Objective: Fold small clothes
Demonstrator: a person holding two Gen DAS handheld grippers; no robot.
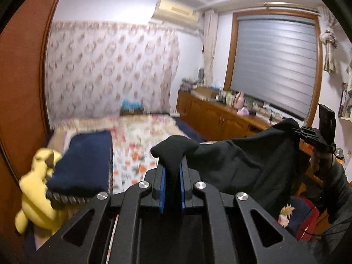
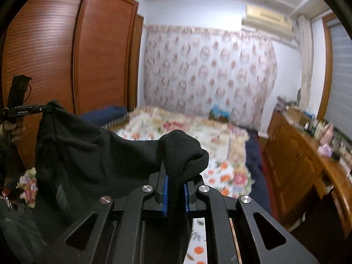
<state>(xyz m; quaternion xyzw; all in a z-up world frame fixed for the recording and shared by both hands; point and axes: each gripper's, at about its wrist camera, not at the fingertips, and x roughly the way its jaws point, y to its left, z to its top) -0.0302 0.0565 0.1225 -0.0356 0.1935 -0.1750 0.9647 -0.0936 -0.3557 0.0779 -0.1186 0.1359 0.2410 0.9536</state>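
A small black garment hangs stretched in the air between my two grippers, above the bed. My left gripper is shut on one bunched corner of it. My right gripper is shut on the other corner. In the left wrist view the right gripper shows at the far right, pinching the cloth's edge. In the right wrist view the garment sags to the left towards the left gripper.
A bed with a floral sheet lies below. A folded navy blanket and a yellow plush toy are at its left. A wooden wardrobe stands left, a cluttered wooden dresser right under the window.
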